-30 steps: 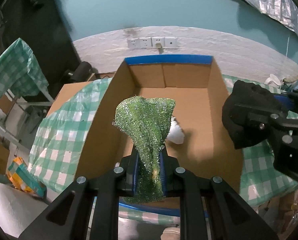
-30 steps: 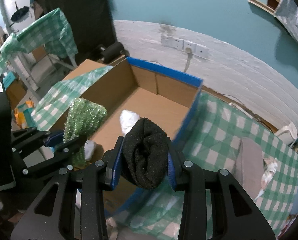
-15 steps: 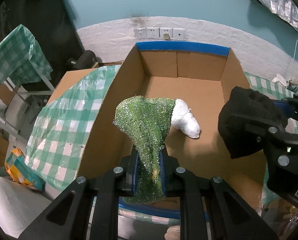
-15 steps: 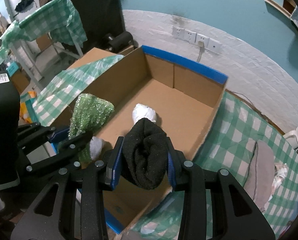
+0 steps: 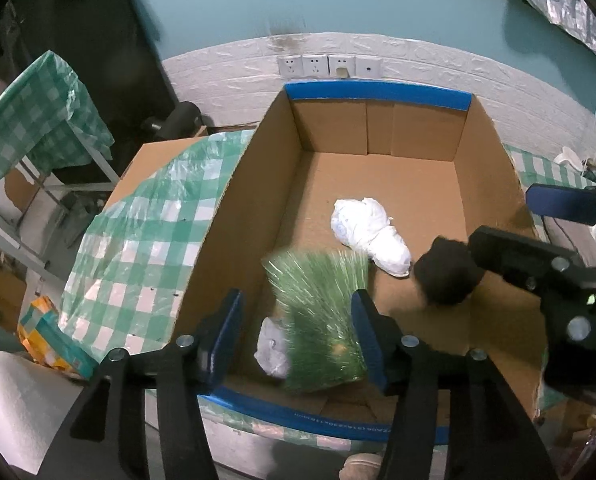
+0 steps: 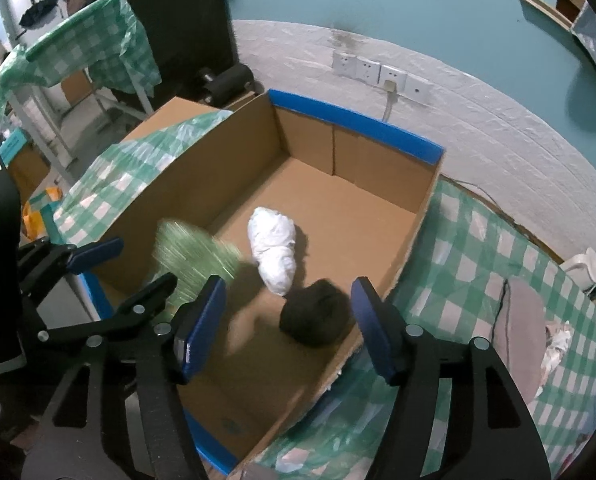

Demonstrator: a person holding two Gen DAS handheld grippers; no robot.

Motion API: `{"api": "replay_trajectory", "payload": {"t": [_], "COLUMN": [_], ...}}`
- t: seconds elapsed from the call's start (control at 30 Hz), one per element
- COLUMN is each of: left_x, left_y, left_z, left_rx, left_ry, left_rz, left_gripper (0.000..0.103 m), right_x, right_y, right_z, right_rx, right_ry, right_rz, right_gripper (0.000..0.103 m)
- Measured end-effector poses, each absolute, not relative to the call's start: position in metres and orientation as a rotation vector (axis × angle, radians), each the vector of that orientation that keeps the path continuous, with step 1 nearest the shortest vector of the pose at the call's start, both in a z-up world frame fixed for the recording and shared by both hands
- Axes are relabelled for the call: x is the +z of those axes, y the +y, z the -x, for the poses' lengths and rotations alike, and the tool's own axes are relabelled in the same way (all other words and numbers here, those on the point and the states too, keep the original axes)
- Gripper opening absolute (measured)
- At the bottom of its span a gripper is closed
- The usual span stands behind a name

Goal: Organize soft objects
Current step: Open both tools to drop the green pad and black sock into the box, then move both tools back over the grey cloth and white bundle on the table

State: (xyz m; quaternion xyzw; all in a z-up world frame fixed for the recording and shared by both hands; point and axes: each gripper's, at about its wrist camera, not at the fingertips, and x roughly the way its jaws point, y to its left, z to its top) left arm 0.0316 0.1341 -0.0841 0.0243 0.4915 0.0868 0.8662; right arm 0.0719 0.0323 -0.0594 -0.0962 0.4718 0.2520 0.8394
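Observation:
An open cardboard box (image 5: 233,216) with blue-taped rims (image 6: 354,124) sits on a green checked tablecloth. My left gripper (image 5: 296,322) hangs over the box's near left corner, jaws opening. The glittery green cloth (image 5: 318,312) is a blur between the pads, loose and dropping. My right gripper (image 6: 287,320) is over the near right side, jaws also opening. Below it, free of the pads, the black sock (image 6: 316,314) is down by the box's right wall. A white rolled bundle (image 5: 372,236) lies mid-floor. A small white wad (image 5: 271,346) lies beside the green cloth.
A grey cloth (image 6: 518,332) and a crumpled white scrap (image 6: 556,346) lie on the tablecloth (image 6: 470,264) right of the box. Wall sockets (image 5: 328,66) sit behind it. A second checked-covered table (image 5: 29,116) stands far left, with a yellow-green packet (image 5: 45,332) on the floor.
Both grippers went from shut to open. The green cloth slipped out of the left pads and is falling. The black sock left the right pads and dropped into the box.

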Motion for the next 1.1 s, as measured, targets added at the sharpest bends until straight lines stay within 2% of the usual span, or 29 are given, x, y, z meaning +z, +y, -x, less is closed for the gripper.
{"api": "replay_trajectory", "payload": {"t": [0.23,0.33,0.67,0.8,1.1], "left_x": [-0.082,-0.079,-0.073,-0.069,-0.064], "left_y": [0.130,0.126,0.107,0.098,0.073], "left_z": [-0.031,-0.031,-0.030,-0.029,-0.029], "left_rx": [0.176,0.163,0.137,0.125,0.087], "left_ry": [1.018,1.009,0.986,0.977,0.963], "left_rz": [-0.059,-0.058,-0.091,-0.102,-0.131], "left_gripper": [0.064,0.070,0.073,0.077,0.078], "right_x": [-0.055,-0.054,-0.053,-0.054,-0.057], "right_y": [0.018,0.012,-0.011,-0.023,-0.058], "right_z": [-0.071,-0.069,-0.064,-0.060,-0.056], "right_rx": [0.505,0.496,0.465,0.449,0.400], "right_ry": [0.989,0.984,0.978,0.974,0.977], "right_rz": [0.183,0.183,0.166,0.156,0.127], "right_gripper": [0.070,0.071,0.072,0.073,0.073]}}
